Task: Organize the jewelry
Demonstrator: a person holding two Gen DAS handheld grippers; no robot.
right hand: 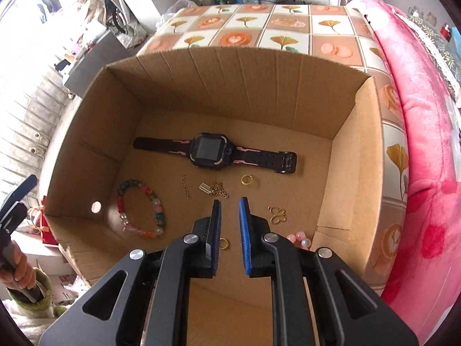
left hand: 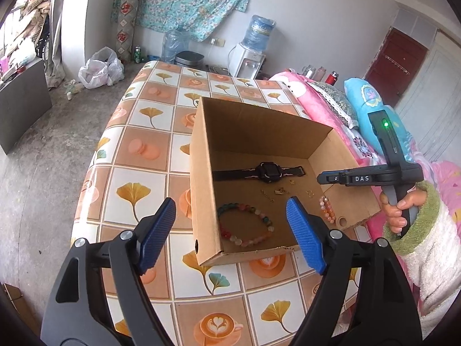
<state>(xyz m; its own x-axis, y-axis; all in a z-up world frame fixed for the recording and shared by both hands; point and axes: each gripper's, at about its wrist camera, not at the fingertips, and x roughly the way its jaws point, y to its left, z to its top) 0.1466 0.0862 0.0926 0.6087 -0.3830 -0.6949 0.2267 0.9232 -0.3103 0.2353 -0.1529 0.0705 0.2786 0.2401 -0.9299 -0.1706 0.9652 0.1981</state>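
Inside the box, near the far wall: watch, flat, face up, long axis parallel to that wall, buckle end toward the right wall. Nearer the left wall: bead bracelet, a flat loop. Mid-floor: chain, ring, butterfly charm. Shown only by the right wrist view: second ring just under the left finger, charm shape, watch face. Shown only by the left wrist view: box toward the table's right edge, pink bracelet by the right wall. Left gripper spread wide, empty, over the near-left corner. Right gripper narrow, nothing between the pads, inside the box.
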